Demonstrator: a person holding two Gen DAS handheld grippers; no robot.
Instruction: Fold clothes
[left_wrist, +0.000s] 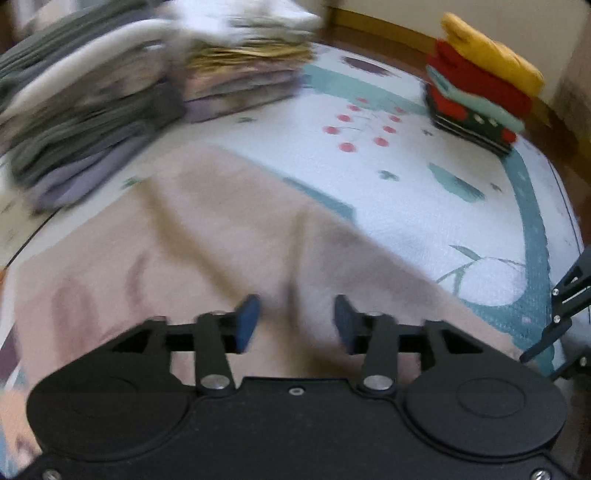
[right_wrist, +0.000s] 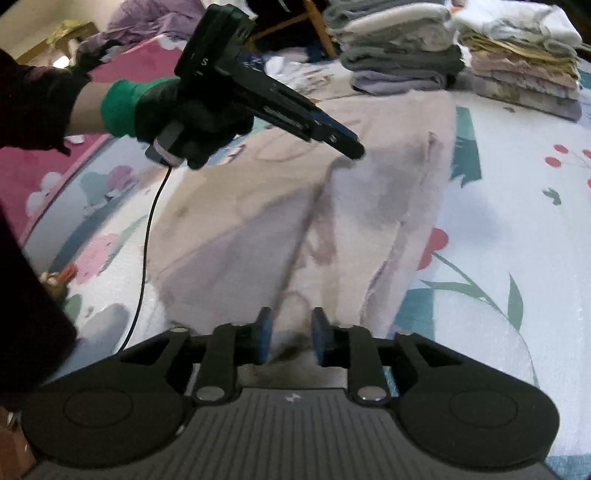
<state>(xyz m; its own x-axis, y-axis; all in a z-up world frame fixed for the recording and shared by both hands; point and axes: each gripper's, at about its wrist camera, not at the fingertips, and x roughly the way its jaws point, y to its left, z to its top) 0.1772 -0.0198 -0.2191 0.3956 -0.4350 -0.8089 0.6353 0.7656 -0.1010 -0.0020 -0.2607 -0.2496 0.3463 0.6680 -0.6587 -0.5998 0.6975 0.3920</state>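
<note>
A pale pink garment (left_wrist: 207, 236) lies partly folded and wrinkled on a patterned white sheet (left_wrist: 424, 206); it also shows in the right wrist view (right_wrist: 369, 206). My left gripper (left_wrist: 295, 321) is open just above the garment, with nothing between its blue pads (left_wrist: 247, 321). In the right wrist view the left gripper (right_wrist: 347, 146) points down at the garment's upper fold, held by a gloved hand. My right gripper (right_wrist: 290, 336) is open with a narrow gap, low over the garment's near end; its pads (right_wrist: 264, 332) hold nothing I can see.
Stacks of folded clothes (left_wrist: 92, 110) stand at the far left, also seen in the right wrist view (right_wrist: 402, 55). A red and yellow folded pile (left_wrist: 480, 85) sits at the far right corner. A black cable (right_wrist: 147, 236) hangs from the left gripper.
</note>
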